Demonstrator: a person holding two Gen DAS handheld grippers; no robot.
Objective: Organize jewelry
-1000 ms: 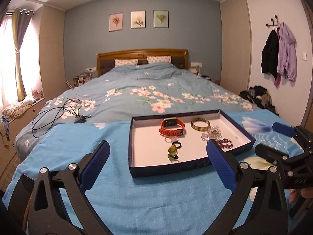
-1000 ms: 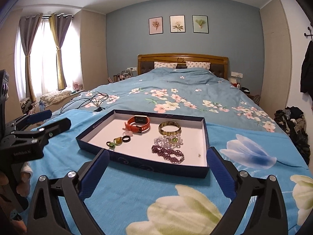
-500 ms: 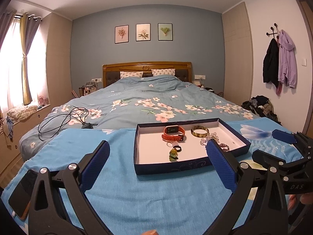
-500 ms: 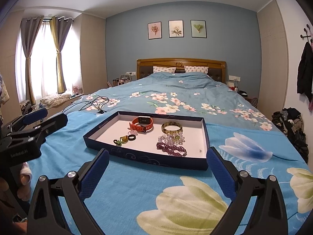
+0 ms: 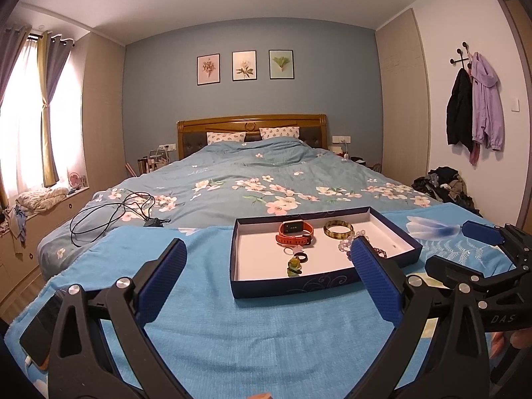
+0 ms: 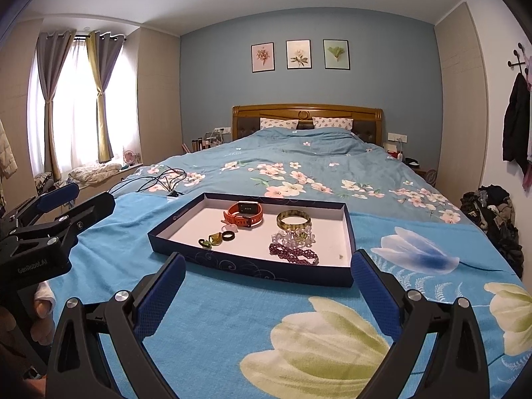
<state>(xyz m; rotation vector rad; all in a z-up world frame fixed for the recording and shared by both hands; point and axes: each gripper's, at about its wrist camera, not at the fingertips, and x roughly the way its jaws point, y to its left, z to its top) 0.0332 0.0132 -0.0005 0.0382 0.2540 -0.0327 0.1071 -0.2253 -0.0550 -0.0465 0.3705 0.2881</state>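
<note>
while jewelry lies in the tray [image 6: 345,232], both hand-held grippers (left [image 5: 266,276], right [image 6: 266,286]) spread wide, empty

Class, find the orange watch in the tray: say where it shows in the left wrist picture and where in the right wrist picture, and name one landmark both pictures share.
Left wrist view: the orange watch lies at the back middle of the tray, just right of picture centre.
Right wrist view: the orange watch lies at the tray's back, slightly left of picture centre.
Shared landmark: the yellow-green bangle just right of the watch.
</note>
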